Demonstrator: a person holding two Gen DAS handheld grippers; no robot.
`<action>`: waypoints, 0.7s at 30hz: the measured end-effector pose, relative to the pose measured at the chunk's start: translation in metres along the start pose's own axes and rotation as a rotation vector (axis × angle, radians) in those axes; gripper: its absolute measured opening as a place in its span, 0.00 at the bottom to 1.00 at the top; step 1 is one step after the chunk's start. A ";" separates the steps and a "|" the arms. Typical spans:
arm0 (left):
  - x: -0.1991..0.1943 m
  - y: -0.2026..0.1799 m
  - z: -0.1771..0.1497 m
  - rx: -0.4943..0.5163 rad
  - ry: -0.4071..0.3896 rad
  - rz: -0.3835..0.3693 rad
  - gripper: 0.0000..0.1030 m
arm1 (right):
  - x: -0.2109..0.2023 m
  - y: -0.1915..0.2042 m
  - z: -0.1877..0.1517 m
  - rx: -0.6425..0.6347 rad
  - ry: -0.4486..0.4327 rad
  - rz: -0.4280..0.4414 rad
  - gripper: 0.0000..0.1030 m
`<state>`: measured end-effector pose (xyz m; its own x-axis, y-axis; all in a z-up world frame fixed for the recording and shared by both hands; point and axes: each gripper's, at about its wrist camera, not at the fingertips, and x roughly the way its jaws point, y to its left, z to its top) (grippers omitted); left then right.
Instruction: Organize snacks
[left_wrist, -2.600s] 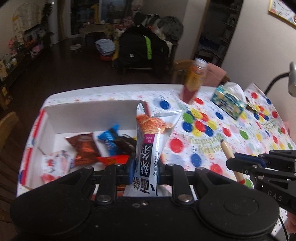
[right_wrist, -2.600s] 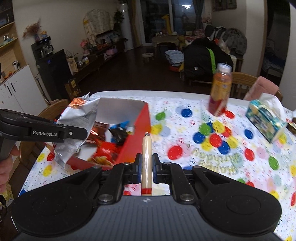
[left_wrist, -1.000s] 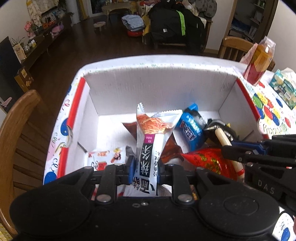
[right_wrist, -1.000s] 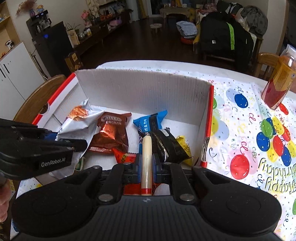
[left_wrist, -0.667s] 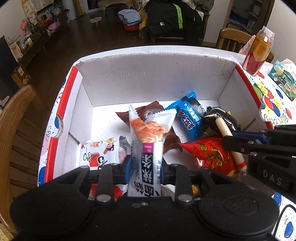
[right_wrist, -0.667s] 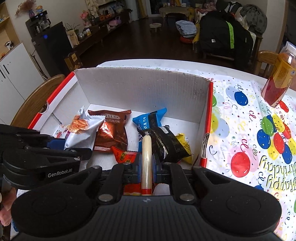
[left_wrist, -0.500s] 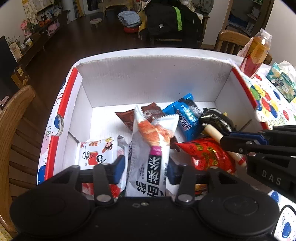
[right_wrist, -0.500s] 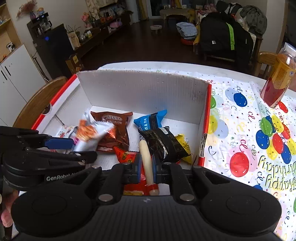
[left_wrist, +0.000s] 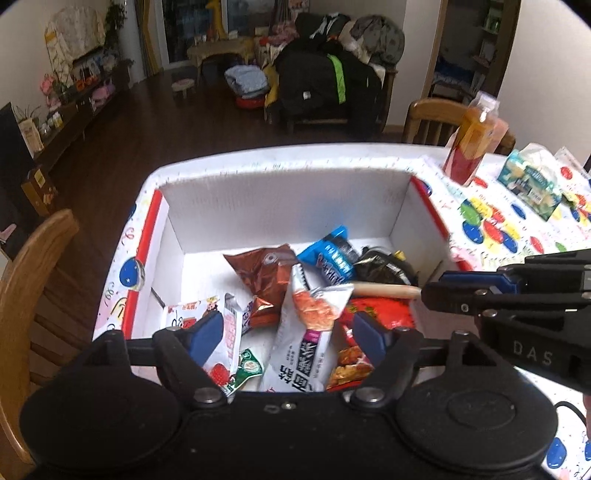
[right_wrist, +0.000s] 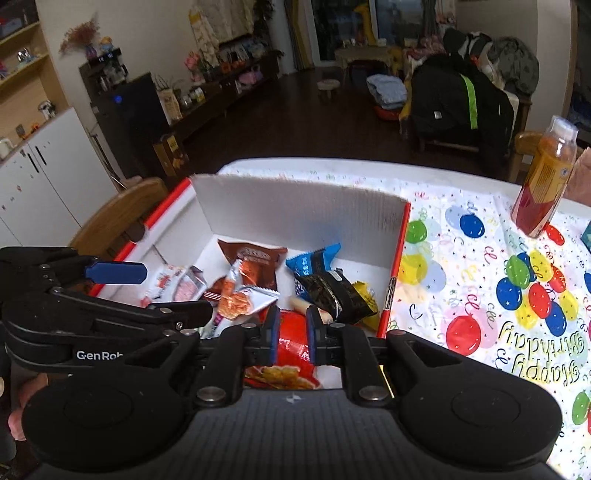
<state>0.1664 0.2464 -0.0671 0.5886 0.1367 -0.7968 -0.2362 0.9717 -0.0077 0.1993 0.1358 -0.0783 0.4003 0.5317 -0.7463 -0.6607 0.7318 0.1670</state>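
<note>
Drop-off step is happening — left gripper (left_wrist: 288, 332) is sitting wide open with the silver snack packet (left_wrist: 308, 339) lying loose between its fingers, low centre of frame, inside the cardboard box (left_wrist: 284, 199). Right gripper (right_wrist: 290, 328) is parted too, sausage stick (right_wrist: 306, 307) freed just beyond it. Next is probably lifting clear — then fetching more.

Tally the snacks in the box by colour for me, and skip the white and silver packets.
Brown packet: 1
Blue packet: 1
Black packet: 1
Red packet: 1
Yellow packet, partly under the black one: 1
Tan sausage stick: 1
Total: 6
</note>
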 end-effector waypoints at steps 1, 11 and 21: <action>-0.004 -0.001 -0.001 0.002 -0.010 -0.003 0.76 | -0.005 0.000 0.000 0.000 -0.009 0.003 0.14; -0.053 -0.004 -0.007 -0.014 -0.128 0.001 0.84 | -0.047 -0.002 -0.008 0.000 -0.084 0.031 0.14; -0.094 -0.003 -0.020 -0.044 -0.221 0.020 0.87 | -0.081 0.000 -0.012 -0.022 -0.147 0.073 0.14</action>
<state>0.0965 0.2265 -0.0043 0.7373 0.1989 -0.6456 -0.2795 0.9599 -0.0235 0.1593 0.0873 -0.0259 0.4383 0.6410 -0.6300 -0.7046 0.6803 0.2020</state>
